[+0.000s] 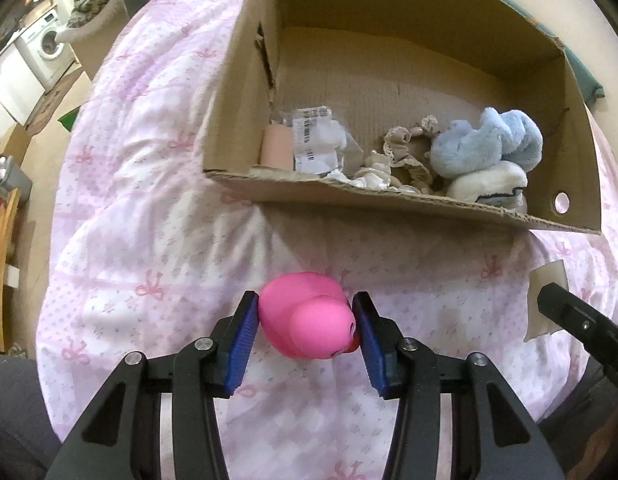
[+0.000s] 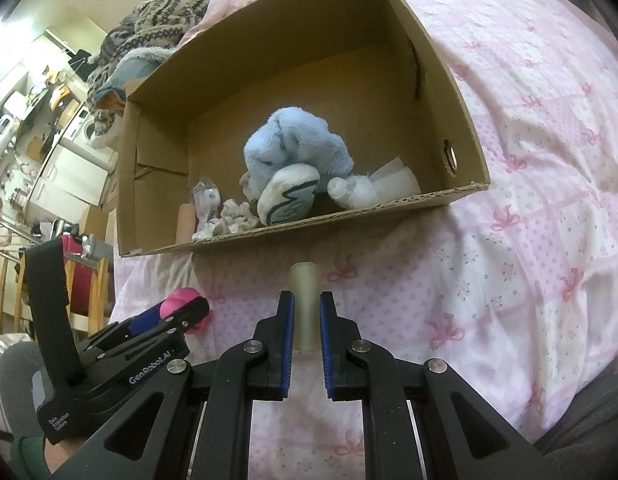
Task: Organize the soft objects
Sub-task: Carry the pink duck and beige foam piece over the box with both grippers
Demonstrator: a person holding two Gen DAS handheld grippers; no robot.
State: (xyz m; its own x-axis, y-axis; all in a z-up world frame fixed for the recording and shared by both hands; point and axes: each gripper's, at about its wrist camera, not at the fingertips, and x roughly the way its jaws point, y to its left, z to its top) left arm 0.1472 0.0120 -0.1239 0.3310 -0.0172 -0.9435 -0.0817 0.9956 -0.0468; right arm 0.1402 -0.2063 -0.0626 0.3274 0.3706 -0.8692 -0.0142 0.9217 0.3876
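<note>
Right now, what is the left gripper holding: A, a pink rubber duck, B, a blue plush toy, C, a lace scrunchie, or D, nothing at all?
A: in the left wrist view the left gripper's blue pads press both sides of the pink rubber duck above the bedspread, while the blue plush toy lies in the cardboard box.

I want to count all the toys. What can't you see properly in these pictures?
- Left view: the cardboard box front wall hides the lower parts of the things inside.
- Left view: the barcode label is too blurred to read.
- Right view: the left gripper covers most of the pink duck.
</note>
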